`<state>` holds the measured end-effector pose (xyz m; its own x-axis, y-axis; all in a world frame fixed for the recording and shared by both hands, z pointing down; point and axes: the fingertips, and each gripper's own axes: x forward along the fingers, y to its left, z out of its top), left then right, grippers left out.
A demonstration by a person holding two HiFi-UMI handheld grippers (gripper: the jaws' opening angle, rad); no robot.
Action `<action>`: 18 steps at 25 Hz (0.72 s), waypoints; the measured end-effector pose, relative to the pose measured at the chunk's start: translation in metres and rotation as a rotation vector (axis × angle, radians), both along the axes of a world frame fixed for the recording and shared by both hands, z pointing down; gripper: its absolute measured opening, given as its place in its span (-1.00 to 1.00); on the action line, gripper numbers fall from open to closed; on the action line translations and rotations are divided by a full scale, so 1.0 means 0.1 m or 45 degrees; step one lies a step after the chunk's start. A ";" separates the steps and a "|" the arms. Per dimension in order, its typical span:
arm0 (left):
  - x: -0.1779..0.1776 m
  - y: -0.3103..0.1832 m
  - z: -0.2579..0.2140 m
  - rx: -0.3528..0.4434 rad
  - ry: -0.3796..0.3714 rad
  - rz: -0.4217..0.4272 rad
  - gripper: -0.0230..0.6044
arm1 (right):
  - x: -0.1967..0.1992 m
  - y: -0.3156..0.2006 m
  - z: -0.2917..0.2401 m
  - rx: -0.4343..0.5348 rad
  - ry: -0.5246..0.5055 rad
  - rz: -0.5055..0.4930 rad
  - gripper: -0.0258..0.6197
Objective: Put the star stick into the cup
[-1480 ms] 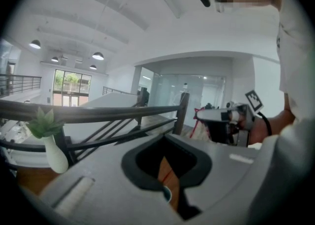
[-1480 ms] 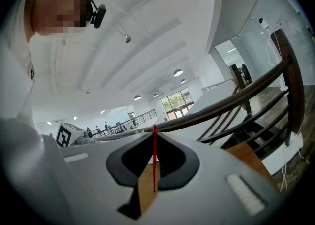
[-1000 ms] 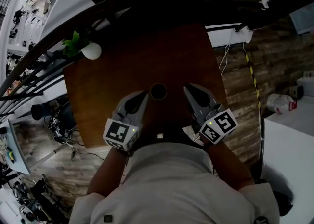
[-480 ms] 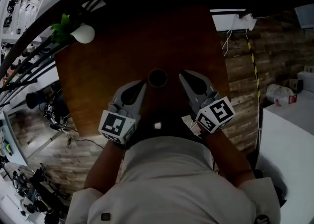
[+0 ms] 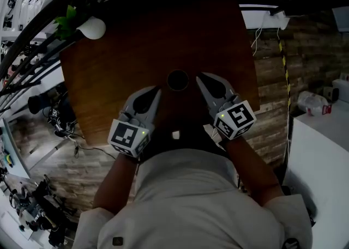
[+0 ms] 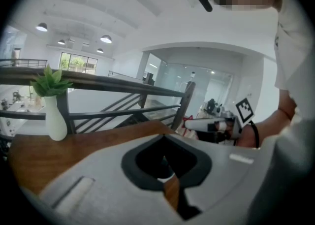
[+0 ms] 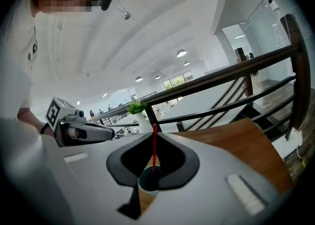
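A dark cup [image 5: 178,80] stands in the middle of the brown table [image 5: 109,73]. In the right gripper view the cup [image 7: 147,182] shows through the gap in the jaws, and a thin red star stick [image 7: 154,150] rises upright from it. The stick's top sits where the jaw tips meet, so my right gripper [image 7: 154,129] is shut on it. In the head view the right gripper [image 5: 199,78] is just right of the cup, and the stick itself does not show. My left gripper [image 5: 156,90] is just left of the cup, shut and holding nothing.
A white vase with a green plant [image 5: 90,26] stands at the table's far left corner, and it also appears in the left gripper view [image 6: 54,115]. A dark railing [image 6: 123,88] runs behind the table. The person's body covers the near table edge. A wooden floor lies to the right.
The right gripper's tip has drawn closer to the cup. The head view has shifted, so the table and vase sit higher and further left in the picture.
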<state>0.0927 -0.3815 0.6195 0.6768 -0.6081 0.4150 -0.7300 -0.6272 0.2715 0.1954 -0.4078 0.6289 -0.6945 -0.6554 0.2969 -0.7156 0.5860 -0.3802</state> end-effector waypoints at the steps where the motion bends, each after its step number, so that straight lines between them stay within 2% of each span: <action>1: -0.01 0.01 0.01 -0.001 -0.003 0.000 -0.92 | 0.00 0.00 0.02 -0.004 0.002 0.002 -0.84; 18: 0.04 0.04 0.22 -0.028 -0.034 0.001 -0.92 | -0.08 -0.08 0.38 -0.035 0.032 -0.003 -0.84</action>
<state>0.0963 -0.3777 0.6418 0.6657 -0.5978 0.4466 -0.7367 -0.6219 0.2655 0.1871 -0.4158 0.6669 -0.6880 -0.6451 0.3323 -0.7238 0.5771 -0.3782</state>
